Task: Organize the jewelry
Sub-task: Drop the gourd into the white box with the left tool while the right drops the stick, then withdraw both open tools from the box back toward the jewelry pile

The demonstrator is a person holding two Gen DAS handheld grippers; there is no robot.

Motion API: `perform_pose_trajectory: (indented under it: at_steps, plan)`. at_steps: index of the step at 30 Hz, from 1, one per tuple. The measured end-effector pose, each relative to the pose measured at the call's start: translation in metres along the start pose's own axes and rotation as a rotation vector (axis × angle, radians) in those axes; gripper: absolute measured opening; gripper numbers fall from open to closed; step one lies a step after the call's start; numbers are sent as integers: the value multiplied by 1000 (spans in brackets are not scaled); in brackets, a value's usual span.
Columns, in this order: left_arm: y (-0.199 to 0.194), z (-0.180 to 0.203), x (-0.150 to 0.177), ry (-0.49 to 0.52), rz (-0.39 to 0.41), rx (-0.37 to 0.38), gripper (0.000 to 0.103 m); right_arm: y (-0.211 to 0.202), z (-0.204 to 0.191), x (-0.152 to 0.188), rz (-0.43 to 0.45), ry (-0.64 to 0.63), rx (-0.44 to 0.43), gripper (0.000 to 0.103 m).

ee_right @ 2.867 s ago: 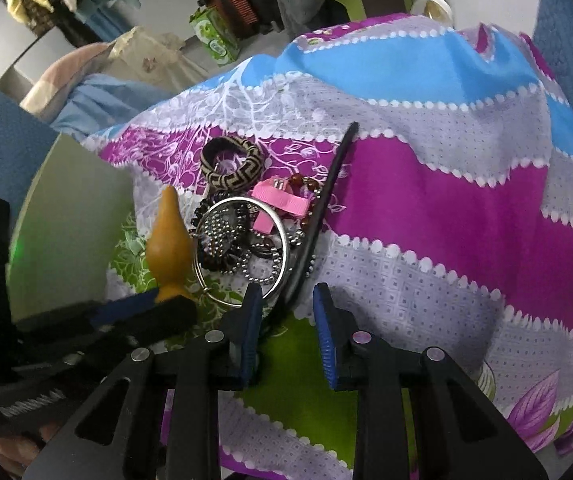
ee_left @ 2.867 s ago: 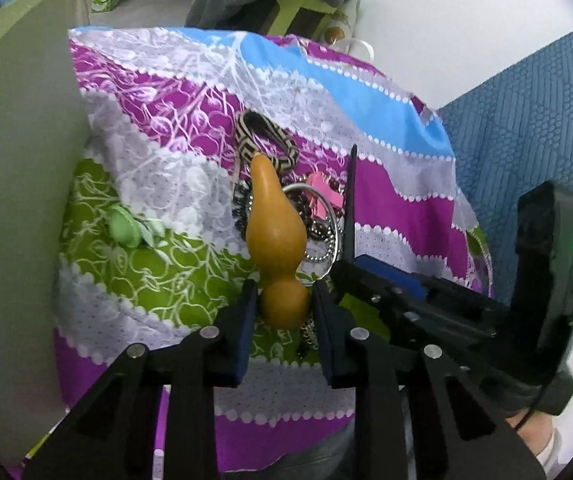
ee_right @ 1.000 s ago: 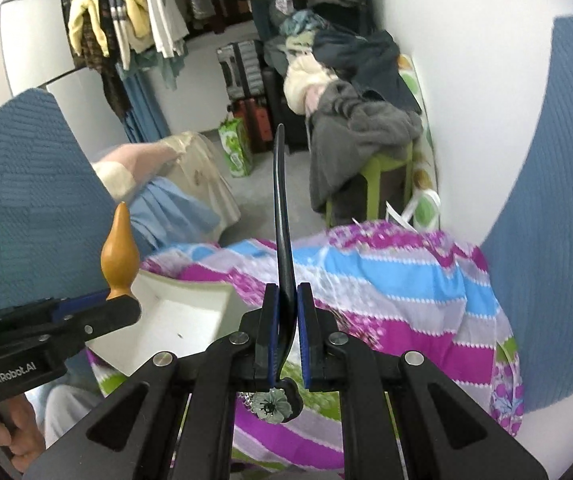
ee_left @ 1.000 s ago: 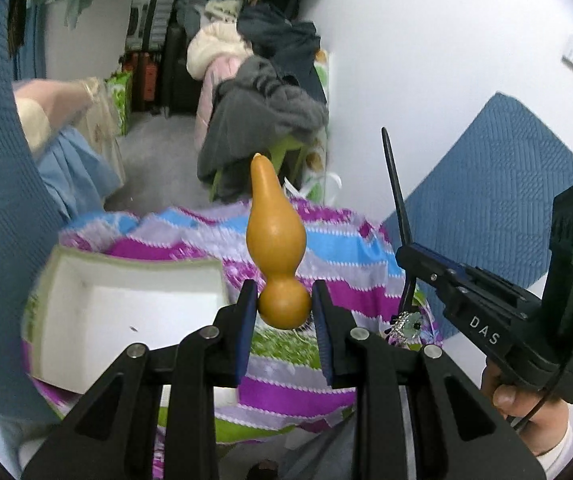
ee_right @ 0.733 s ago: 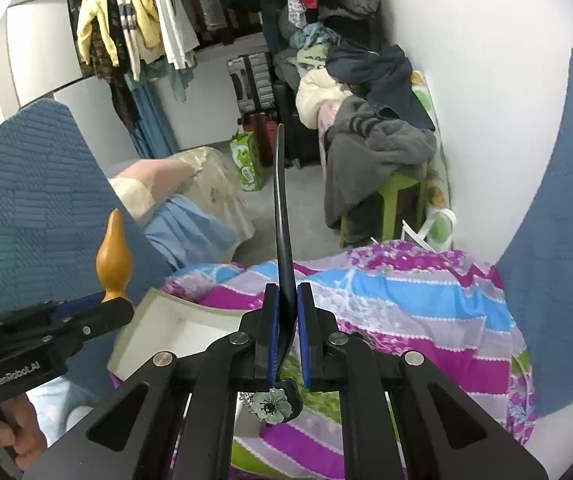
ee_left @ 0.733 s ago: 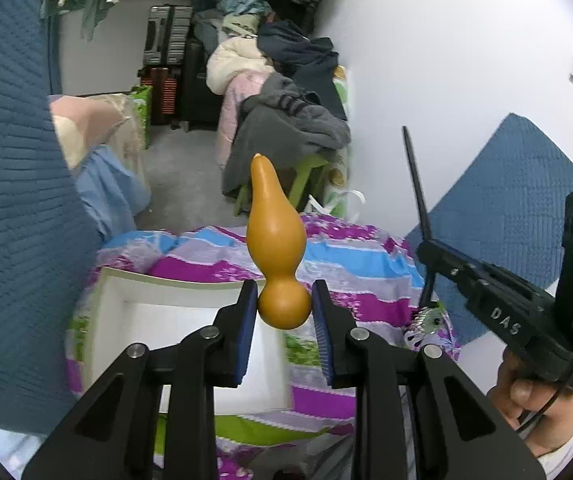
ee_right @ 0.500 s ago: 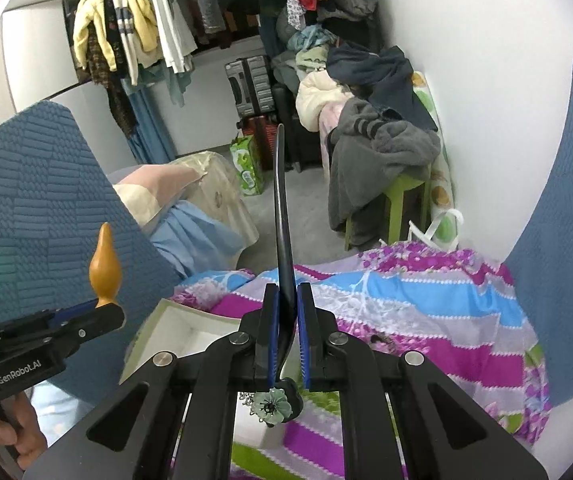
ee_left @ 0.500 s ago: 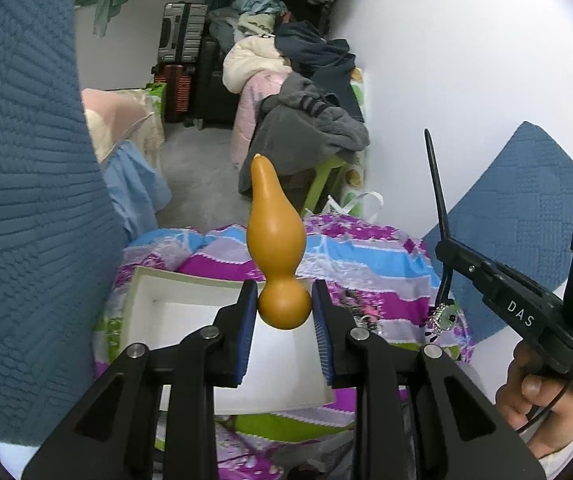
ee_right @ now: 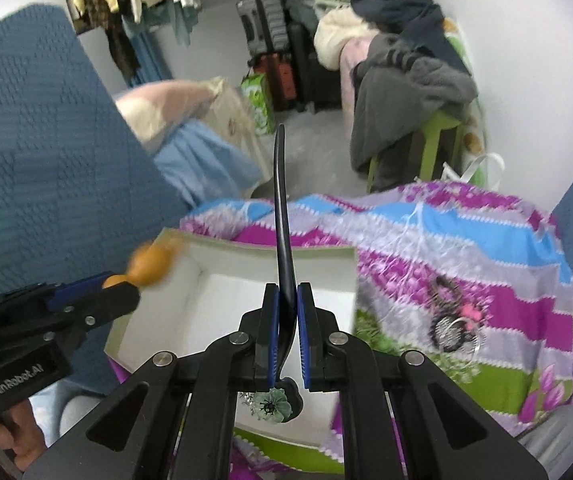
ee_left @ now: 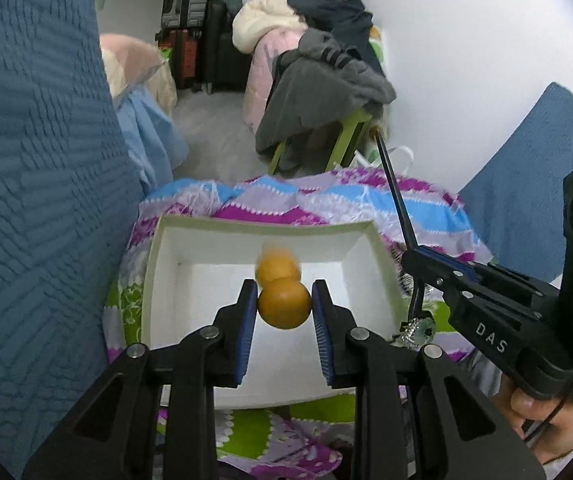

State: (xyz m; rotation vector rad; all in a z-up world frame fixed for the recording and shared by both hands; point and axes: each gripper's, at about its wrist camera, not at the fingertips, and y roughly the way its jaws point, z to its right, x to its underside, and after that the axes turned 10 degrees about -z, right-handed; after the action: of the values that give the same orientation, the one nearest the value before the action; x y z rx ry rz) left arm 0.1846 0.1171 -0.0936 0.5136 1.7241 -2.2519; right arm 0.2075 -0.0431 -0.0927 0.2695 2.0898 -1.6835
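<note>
The left gripper (ee_left: 284, 312) clamps an orange gourd ornament (ee_left: 283, 304) directly above the white box (ee_left: 154, 264). The right gripper (ee_right: 285, 334) pinches a black hair stick (ee_right: 280, 216), its flower charm (ee_right: 272, 400) dangling below the jaws. Released too early, the rounded gourd may roll or bounce out. Only the right view shows the remaining jewelry pile (ee_right: 452, 322) beyond, to the right, on the striped cloth (ee_right: 486, 240).

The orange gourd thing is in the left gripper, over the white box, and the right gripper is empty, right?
Not quite. The right gripper isn't empty: the right wrist view shows it shut on a black hair stick. The rest holds: the left gripper has the orange gourd over the white box.
</note>
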Motion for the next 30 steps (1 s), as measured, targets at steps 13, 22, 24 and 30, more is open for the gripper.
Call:
perform_pose_trajectory:
  at_steps: [13, 22, 24, 30]
  plan:
    - [41, -35, 13, -80, -84, 15, 29, 48, 4, 14, -109, 7, -9, 8]
    - [11, -28, 12, -111, -33, 15, 69, 22, 8, 7, -77, -4, -51, 28]
    - [1, -23, 11, -107, -19, 12, 69, 8, 8, 5, -48, -13, -57, 28]
    - [-42, -1, 10, -86, 61, -16, 69, -40, 7, 0, 46, -43, -76, 28]
